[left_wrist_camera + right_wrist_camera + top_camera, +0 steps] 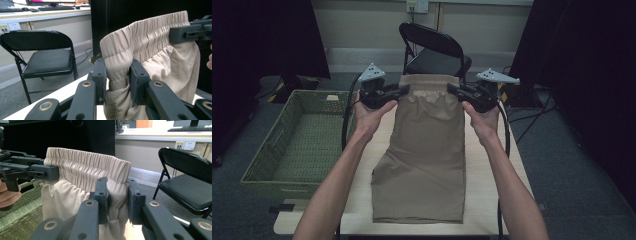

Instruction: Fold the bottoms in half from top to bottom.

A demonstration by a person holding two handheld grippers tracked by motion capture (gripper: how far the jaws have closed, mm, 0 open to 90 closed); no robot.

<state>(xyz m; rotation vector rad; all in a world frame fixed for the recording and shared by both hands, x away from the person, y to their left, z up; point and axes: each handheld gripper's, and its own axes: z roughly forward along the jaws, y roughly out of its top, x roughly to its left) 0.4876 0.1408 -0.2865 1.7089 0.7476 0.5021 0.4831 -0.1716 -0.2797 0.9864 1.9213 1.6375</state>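
Shorts (424, 165) hems lie on desk (492, 200) near edge, legs run up to far side. Left gripper (403, 90) clamped on waistband's left end, right gripper (453, 90) on right end, waistband lifted, stretched between. Basket (287, 145) left, chair (434, 50) far.

The high view looks forward and down from above my side of the table (512, 165), taking in a chair (434, 47) beyond it. Each gripper view sits close behind my jaws, facing inward, and both share the shorts (150, 47) and that chair.
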